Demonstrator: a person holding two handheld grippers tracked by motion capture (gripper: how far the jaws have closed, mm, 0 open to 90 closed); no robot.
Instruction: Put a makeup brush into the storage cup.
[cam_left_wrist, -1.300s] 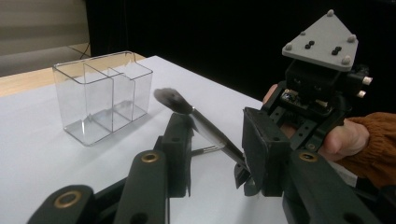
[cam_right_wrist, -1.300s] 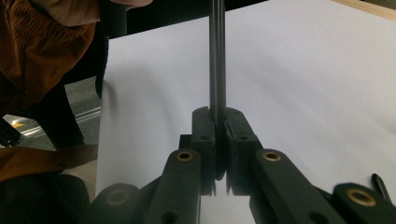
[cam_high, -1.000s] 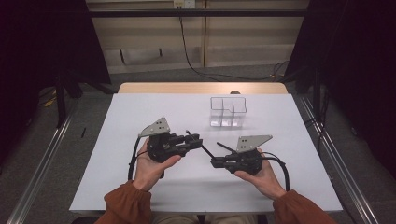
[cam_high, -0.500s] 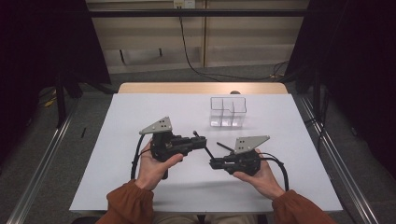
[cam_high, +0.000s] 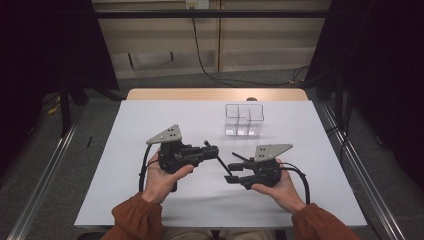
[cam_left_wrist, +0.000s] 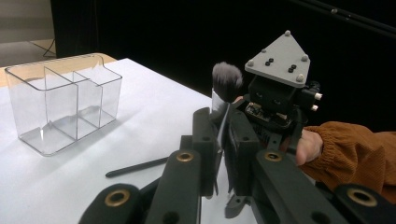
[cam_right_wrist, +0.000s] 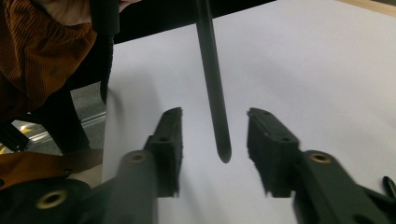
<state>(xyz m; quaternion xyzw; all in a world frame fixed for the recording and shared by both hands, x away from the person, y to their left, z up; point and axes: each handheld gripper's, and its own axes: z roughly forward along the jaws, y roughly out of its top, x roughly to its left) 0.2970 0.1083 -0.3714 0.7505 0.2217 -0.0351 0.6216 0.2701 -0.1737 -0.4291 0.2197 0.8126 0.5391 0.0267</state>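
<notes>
the step in hand looks like a hand-over of a makeup brush (cam_left_wrist: 227, 80) from one gripper to the other. the left gripper (cam_left_wrist: 223, 140) is clenched on the brush near its pale ferrule, with the dark fluffy head standing just beyond its jaw tips. the right gripper (cam_right_wrist: 214, 116) has just been opening its jaws; the black handle (cam_right_wrist: 215, 93) hangs between them, its rounded end level with the pads and touching neither, so that gripper is released.

to do this well, i judge the left gripper should keep its squeeze firm and hold steady while the right gripper (cam_high: 231, 172) backs straight off along the handle, without nudging it sideways, since the left grip sits far from the handle end and a knock could swing the brush. after that the left gripper (cam_high: 212, 149) would need to carry the brush forward, as the clear divided organiser (cam_left_wrist: 60, 107) stands ahead and to the left of its jaws, well apart.

counted: one makeup brush; two grippers; one organiser, empty, with at least three compartments that i can make out; one thin black stick (cam_left_wrist: 135, 166), perhaps a cosmetic pencil, lying on the white table (cam_high: 150, 120) between the left gripper's jaws and the organiser.
</notes>
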